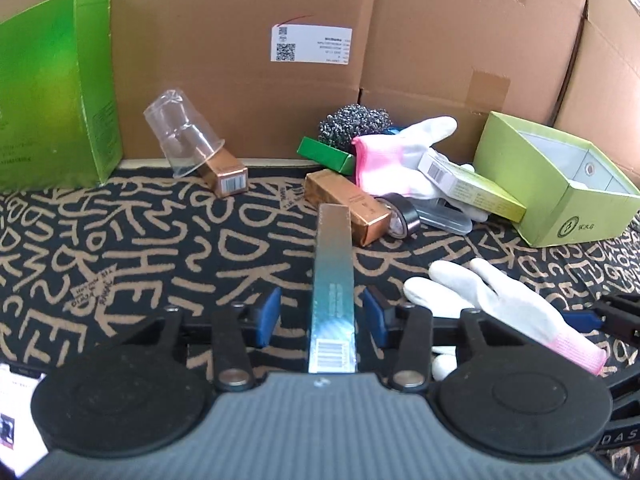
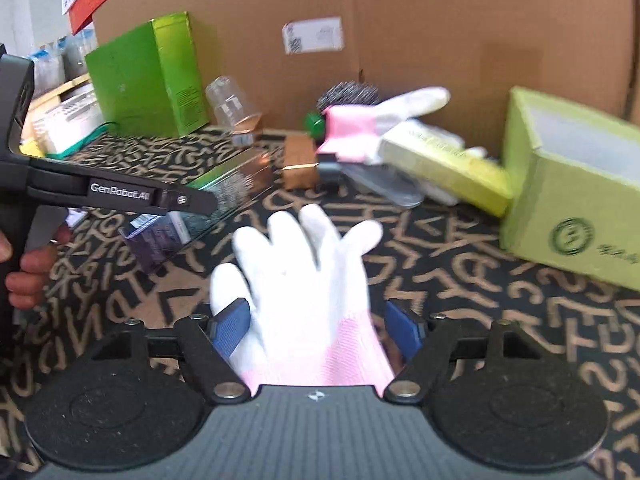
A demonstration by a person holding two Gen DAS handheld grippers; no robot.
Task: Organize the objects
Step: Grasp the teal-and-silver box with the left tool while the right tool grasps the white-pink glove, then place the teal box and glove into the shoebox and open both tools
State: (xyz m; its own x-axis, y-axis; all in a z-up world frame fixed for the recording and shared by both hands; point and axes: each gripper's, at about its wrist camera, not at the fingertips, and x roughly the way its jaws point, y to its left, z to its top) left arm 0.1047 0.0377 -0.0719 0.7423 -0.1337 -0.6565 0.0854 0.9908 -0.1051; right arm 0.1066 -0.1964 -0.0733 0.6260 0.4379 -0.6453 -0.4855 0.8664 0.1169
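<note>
A long teal-and-silver box (image 1: pixel 333 288) lies lengthwise between the jaws of my left gripper (image 1: pixel 326 314); the blue pads stand a little off its sides, so the gripper is open. In the right wrist view the same box (image 2: pixel 208 208) sits under the left gripper's (image 2: pixel 192 200) arm. A white glove with a pink cuff (image 2: pixel 304 280) lies between the wide-open jaws of my right gripper (image 2: pixel 316 330); it also shows in the left wrist view (image 1: pixel 504 304). An open light-green box (image 1: pixel 560 184) stands at the right.
The patterned cloth (image 1: pixel 120 264) holds two copper boxes (image 1: pixel 346 206) (image 1: pixel 224 174), a tipped clear cup (image 1: pixel 182 134), a tape roll (image 1: pixel 400 216), a second glove (image 1: pixel 400 152), a yellow-green carton (image 1: pixel 472 190), a steel scourer (image 1: pixel 354 124) and a tall green box (image 1: pixel 56 88). Cardboard walls (image 1: pixel 440 40) stand behind.
</note>
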